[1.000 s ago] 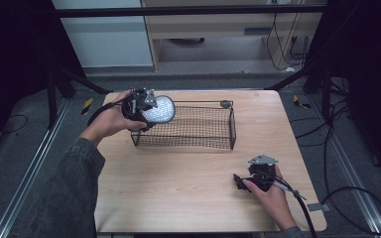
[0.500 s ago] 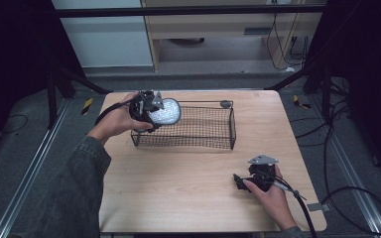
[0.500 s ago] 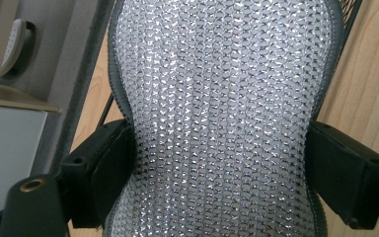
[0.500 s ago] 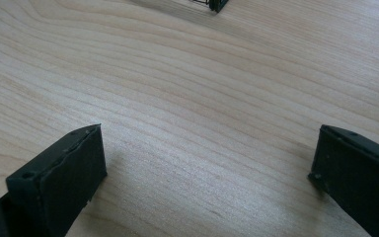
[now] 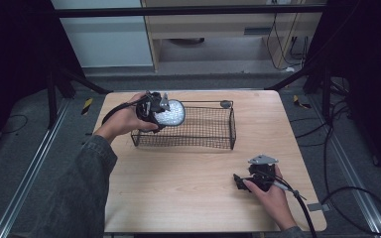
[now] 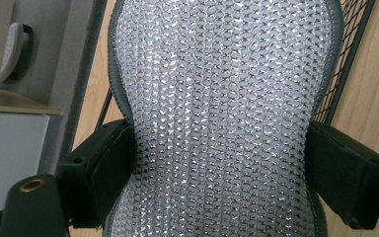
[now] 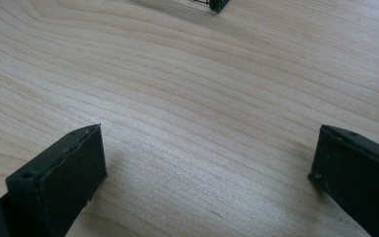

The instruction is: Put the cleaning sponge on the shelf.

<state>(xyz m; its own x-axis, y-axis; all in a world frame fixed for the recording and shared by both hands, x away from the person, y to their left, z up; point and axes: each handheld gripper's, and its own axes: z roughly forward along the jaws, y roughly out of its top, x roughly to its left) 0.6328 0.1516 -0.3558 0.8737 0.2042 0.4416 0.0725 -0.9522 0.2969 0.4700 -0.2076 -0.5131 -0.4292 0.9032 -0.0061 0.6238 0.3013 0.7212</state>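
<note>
A silver sequined pouch (image 5: 172,113) with a grey edge is clamped in my left gripper (image 5: 159,113) over the left end of a black wire basket (image 5: 213,129). In the left gripper view the pouch (image 6: 217,113) is squeezed at its waist between the two black jaws, with the basket's mesh (image 6: 348,44) behind it at the upper right. My right gripper (image 5: 239,181) rests low on the wooden table (image 5: 178,188) near the front right, held by a hand. Its jaws stand wide apart over bare wood in the right gripper view (image 7: 205,163).
The basket sits across the back middle of the table; a small dark round object (image 5: 225,103) lies by its far right corner. A basket corner (image 7: 217,6) shows at the top of the right gripper view. Cables (image 5: 327,198) trail off the right edge.
My left gripper has carried the pouch rightward, from outside the basket's left end to above its left part. The right gripper has stayed put.
</note>
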